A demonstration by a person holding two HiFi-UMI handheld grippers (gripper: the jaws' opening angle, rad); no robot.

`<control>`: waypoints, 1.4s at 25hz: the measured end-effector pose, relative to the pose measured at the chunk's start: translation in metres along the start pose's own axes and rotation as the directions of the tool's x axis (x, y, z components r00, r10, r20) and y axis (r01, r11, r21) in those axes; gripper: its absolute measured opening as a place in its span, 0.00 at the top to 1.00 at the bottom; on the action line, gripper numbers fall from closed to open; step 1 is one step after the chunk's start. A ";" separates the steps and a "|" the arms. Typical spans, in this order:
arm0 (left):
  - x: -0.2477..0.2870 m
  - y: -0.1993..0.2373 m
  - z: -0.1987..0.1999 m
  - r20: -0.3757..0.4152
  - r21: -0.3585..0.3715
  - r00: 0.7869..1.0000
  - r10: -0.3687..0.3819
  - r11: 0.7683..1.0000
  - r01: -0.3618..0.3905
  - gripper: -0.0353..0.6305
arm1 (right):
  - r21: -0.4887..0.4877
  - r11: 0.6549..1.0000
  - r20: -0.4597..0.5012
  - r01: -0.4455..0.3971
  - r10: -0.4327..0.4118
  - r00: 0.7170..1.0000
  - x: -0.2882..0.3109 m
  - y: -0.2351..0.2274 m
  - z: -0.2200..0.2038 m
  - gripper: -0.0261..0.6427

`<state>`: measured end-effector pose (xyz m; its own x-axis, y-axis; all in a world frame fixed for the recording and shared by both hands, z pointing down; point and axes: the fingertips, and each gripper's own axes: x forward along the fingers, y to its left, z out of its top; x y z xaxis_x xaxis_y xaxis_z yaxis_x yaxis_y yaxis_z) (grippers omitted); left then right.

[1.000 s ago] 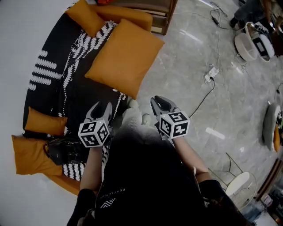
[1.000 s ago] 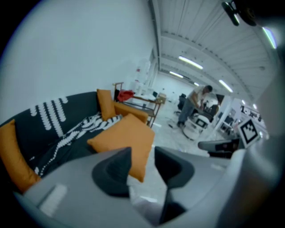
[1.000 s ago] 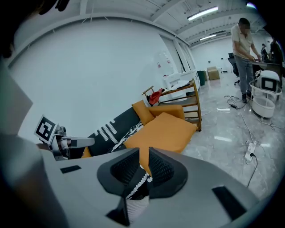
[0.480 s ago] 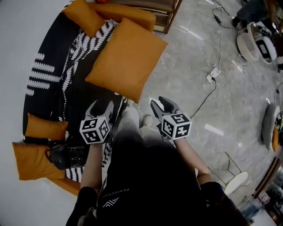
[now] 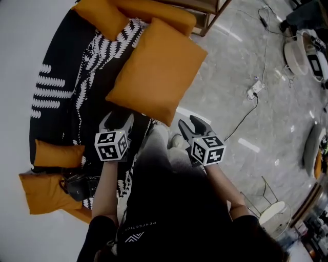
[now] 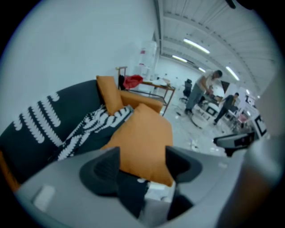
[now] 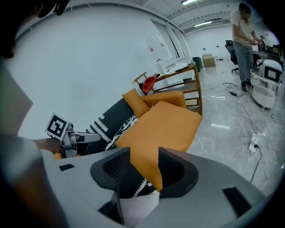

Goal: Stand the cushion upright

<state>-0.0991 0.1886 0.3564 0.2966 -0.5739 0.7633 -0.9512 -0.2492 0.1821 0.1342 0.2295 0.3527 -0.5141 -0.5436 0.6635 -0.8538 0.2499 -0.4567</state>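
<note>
A large orange cushion lies flat on the black patterned sofa, its near corner hanging over the seat's edge. My left gripper hovers just short of that corner's left side, my right gripper just short of its right side. Both sets of jaws have just been opening and stand open, touching nothing. In the left gripper view the cushion shows beyond the gap of the left gripper. In the right gripper view the cushion lies ahead of the right gripper, with the left gripper off to the side.
Two more orange cushions lean at the sofa's far end by a wooden rack. Small orange cushions and a black bag sit at the near end. A power strip with cable lies on the marble floor. People stand far off.
Both grippers have moved forward and down towards the big cushion's near corner, and their jaws have spread wider. The cushion has not moved.
</note>
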 end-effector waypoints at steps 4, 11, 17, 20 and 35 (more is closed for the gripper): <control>0.031 0.020 0.004 -0.045 0.011 0.999 -0.029 1.000 0.029 0.47 | 0.010 1.000 -0.040 0.011 -0.010 0.999 0.028 -0.001 -0.001 0.70; 0.076 0.050 0.010 -0.109 0.008 0.992 -0.067 0.998 0.068 0.45 | 0.014 1.000 -0.124 0.024 -0.022 0.992 0.061 0.003 -0.008 0.70; 0.108 0.063 0.017 -0.148 0.011 0.984 -0.095 0.995 0.097 0.43 | 0.017 1.000 -0.180 0.025 -0.022 0.983 0.089 0.003 -0.005 0.70; 0.122 0.069 0.015 -0.172 0.008 0.979 -0.108 0.994 0.111 0.43 | 0.012 1.000 -0.204 0.023 -0.020 0.979 0.103 0.003 -0.007 0.70; 0.174 0.088 0.013 -0.203 0.005 0.957 -0.206 0.977 0.212 0.34 | -0.039 0.999 -0.297 -0.002 -0.010 0.955 0.153 0.012 -0.026 0.70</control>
<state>-0.1305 0.0571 0.4974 0.4629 -0.3400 0.8186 -0.8664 -0.3687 0.3367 0.0434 0.1706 0.4640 -0.5070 -0.2834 0.8140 -0.8553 0.2822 -0.4345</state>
